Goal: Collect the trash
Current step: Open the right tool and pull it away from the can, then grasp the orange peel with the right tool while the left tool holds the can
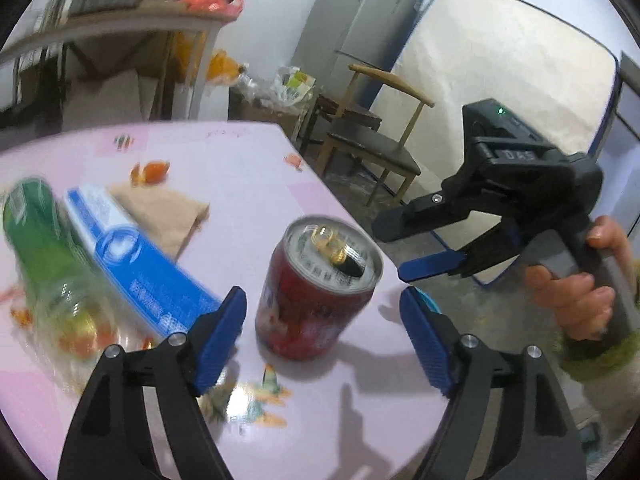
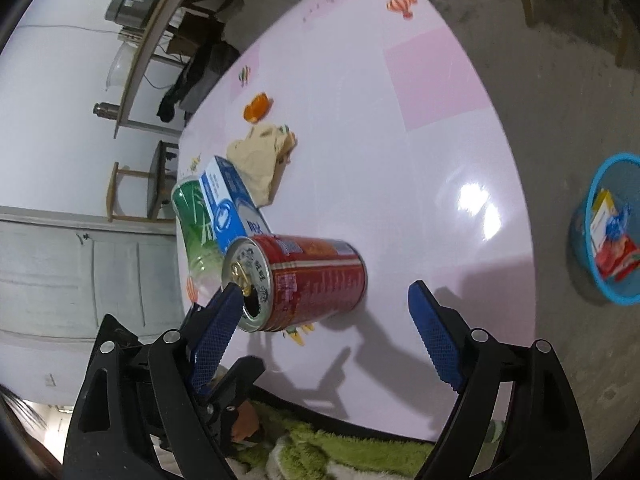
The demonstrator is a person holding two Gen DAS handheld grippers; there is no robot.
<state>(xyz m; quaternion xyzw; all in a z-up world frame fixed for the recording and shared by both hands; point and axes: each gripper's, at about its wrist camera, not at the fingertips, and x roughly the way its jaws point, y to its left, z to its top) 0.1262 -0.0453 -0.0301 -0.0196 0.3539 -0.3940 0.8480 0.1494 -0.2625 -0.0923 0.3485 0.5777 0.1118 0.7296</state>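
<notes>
A red drink can (image 1: 316, 288) (image 2: 312, 276) with an opened top stands upright on the pink table (image 1: 248, 168) (image 2: 400, 140). My left gripper (image 1: 324, 340) is open, its blue pads (image 1: 222, 336) either side of the can without pressing on it. My right gripper (image 2: 326, 332) is open too. In the left wrist view the right gripper (image 1: 390, 250) hangs just right of the can's rim, held by a hand (image 1: 576, 292). A green bottle (image 1: 40, 240) (image 2: 192, 216), a blue and white box (image 1: 132, 264) (image 2: 228, 204), crumpled brown paper (image 1: 164, 212) (image 2: 260, 160) and orange peel (image 1: 152, 170) (image 2: 256, 108) lie behind the can.
A blue mesh bin (image 2: 612, 232) with wrappers inside stands on the floor off the table's edge. A wooden chair (image 1: 372, 140), a grey fridge (image 1: 360, 28) and a leaning mattress (image 1: 500, 80) lie beyond the table. A green fuzzy sleeve (image 2: 320, 444) shows at the near edge.
</notes>
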